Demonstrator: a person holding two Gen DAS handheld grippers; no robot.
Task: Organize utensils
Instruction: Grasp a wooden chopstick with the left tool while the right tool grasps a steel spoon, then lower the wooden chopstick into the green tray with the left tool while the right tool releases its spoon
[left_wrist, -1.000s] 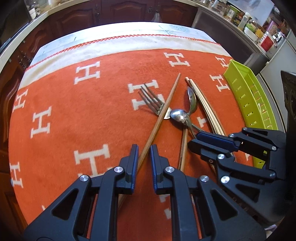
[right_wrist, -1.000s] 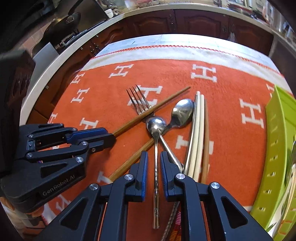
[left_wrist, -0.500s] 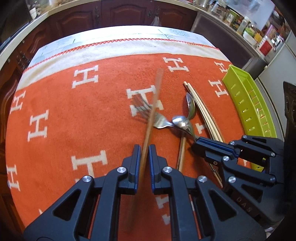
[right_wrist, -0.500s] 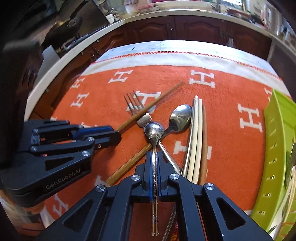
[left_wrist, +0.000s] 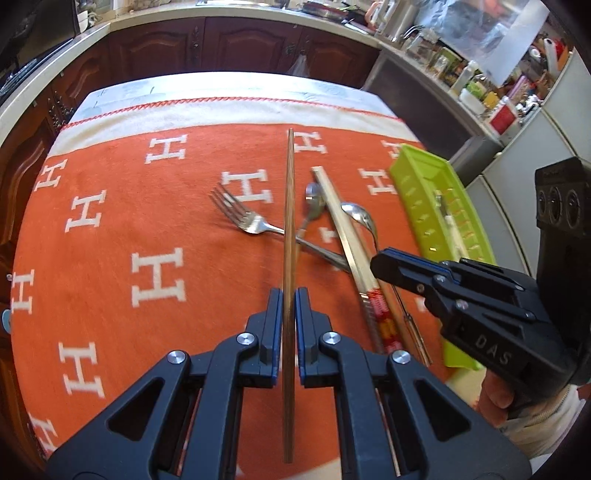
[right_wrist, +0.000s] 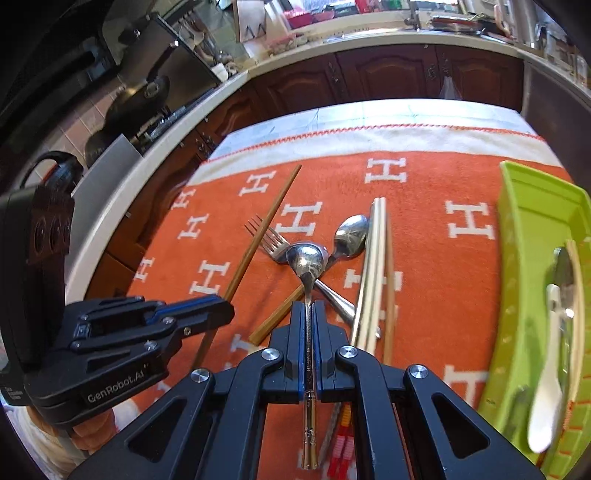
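Note:
My left gripper (left_wrist: 289, 295) is shut on a brown wooden chopstick (left_wrist: 289, 229) and holds it lifted above the orange cloth. My right gripper (right_wrist: 308, 308) is shut on the handle of a silver spoon (right_wrist: 306, 258), raised over the pile. On the cloth lie a fork (left_wrist: 240, 218), a second spoon (right_wrist: 351, 232), pale chopsticks (right_wrist: 373, 266) and another brown chopstick (right_wrist: 277, 319). The held chopstick also shows in the right wrist view (right_wrist: 264, 232), and the right gripper in the left wrist view (left_wrist: 380, 264).
A lime green slotted tray (right_wrist: 524, 258) stands at the right of the cloth and holds a white spoon (right_wrist: 546, 387) and other utensils. The orange H-patterned cloth (left_wrist: 110, 240) covers the table. Dark kitchen cabinets (left_wrist: 221, 48) stand beyond the far edge.
The left gripper closed on the brown chopstick and lifted it, swinging it straight. The right gripper closed on the spoon handle and raised the spoon from the pile.

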